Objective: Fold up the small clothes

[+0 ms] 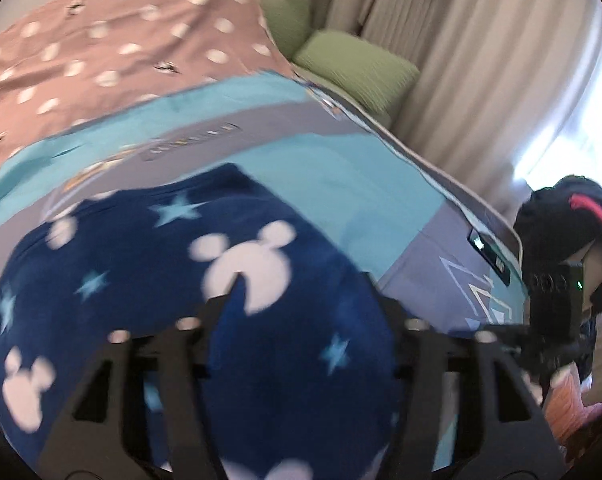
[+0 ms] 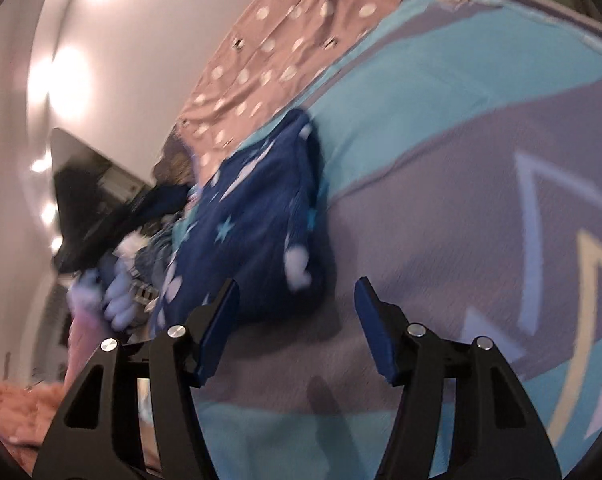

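Right under the left tool [image 1: 301, 292] is where the navy star-and-mouse-print garment [image 1: 181, 280] is spread, on the bed's blue and grey cover [image 1: 341, 168]. From the left wrist view the cloth fills the gap between the fingers and runs off to the lower left, so the left side looks like the nearer one by a good bit. Its jaws are seen well apart, nothing pinched, though whether the tips are touching the fabric can't be told with all the blur.

From the right wrist view the same garment [image 2: 257, 216] is bunched up ahead and to the left of the right tool [image 2: 297, 308], its long axis running away towards the pink dotted sheet [image 2: 269, 52]. That tool is spread wide too, empty, hanging over bare cover just beside the garment's near edge. A leftward reach would probably be needed before that edge could be pinched.
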`<state>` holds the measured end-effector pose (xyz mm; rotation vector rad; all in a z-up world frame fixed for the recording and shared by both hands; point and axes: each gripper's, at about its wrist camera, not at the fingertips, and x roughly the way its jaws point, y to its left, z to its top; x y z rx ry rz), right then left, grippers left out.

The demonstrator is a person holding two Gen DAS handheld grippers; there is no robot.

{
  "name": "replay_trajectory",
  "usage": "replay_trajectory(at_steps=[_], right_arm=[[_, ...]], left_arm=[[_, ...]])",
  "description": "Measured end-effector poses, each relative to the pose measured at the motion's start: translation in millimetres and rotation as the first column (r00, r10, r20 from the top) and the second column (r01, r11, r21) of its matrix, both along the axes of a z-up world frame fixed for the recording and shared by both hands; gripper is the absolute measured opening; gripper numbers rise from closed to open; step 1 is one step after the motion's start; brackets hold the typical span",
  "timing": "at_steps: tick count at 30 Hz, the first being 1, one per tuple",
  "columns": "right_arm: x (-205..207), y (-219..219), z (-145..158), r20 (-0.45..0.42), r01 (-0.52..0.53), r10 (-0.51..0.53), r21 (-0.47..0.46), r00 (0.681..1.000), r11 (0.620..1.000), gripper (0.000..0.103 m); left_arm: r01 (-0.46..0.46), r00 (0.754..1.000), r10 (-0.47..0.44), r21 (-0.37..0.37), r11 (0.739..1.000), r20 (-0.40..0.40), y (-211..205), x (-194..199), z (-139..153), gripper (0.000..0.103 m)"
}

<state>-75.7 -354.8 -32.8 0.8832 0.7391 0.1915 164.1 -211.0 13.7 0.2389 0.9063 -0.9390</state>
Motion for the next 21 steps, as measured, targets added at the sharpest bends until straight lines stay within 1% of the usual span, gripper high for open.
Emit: replay_trajectory(at_steps=[1,3,7,10,11,13,14,15,16,17,18,19,20,21], right_arm=[[1,2,-1,-0.001,-0.013,0.013,-0.004,1.000,1.000,0.062],[5,1,-3,0.003,-0.036,0.036,-0.016,0.999,0.999,0.062],[20,-8,0,0.036,-0.084,0.085,-0.042,0.996,0.996,0.062],[42,-10,3,0.056,-0.157,0.161,-0.063,0.985,0.986,0.062],[49,-12,1,0.057,-0.179,0.182,-0.055,0.982,0.982,0.062],[67,-11,-7,0.051,-0.241,0.242,-0.012,0.969,0.970,0.061],[75,-10,-11,0.043,-0.263,0.262,0.011,0.964,0.965,0.055],[83,-8,-16,0.028,-0.285,0.284,0.040,0.958,0.958,0.051],[87,-7,-19,0.017,-0.302,0.302,0.059,0.953,0.951,0.040],[86,-6,-20,0.028,-0.338,0.337,0.098,0.941,0.936,0.031],[78,-6,-15,0.059,-0.371,0.366,0.122,0.929,0.921,0.029],[71,-4,-10,0.112,-0.415,0.403,0.134,0.908,0.900,0.027],[62,-1,-2,0.170,-0.458,0.437,0.115,0.883,0.882,0.027],[51,5,8,0.204,-0.487,0.469,0.046,0.859,0.872,0.027]], left_arm=[[0.003,1.000,-0.002,0.019,1.000,-0.018,-13,5,-5,0.040],[-0.008,0.999,0.010,0.049,0.999,-0.042,-31,16,-14,0.036],[-0.044,0.996,0.052,0.105,0.994,-0.077,-49,39,-32,0.029],[-0.045,0.993,0.058,0.120,0.992,-0.105,-58,54,-45,0.028],[-0.038,0.992,0.053,0.121,0.992,-0.117,-62,58,-50,0.028],[-0.028,0.988,0.045,0.118,0.993,-0.145,-69,63,-60,0.027],[-0.026,0.986,0.045,0.112,0.993,-0.163,-71,65,-63,0.027],[-0.024,0.981,0.043,0.102,0.995,-0.189,-73,68,-70,0.027],[-0.019,0.979,0.037,0.094,0.995,-0.200,-74,68,-72,0.027],[-0.013,0.977,0.030,0.083,0.996,-0.212,-74,68,-73,0.027],[-0.003,0.973,0.019,0.069,0.998,-0.230,-71,68,-73,0.027],[0.010,0.970,0.005,0.060,0.998,-0.242,-69,66,-72,0.027],[0.027,0.969,-0.013,0.054,0.998,-0.248,-66,63,-72,0.027],[0.041,0.971,-0.027,0.054,0.998,-0.238,-63,58,-72,0.029]])
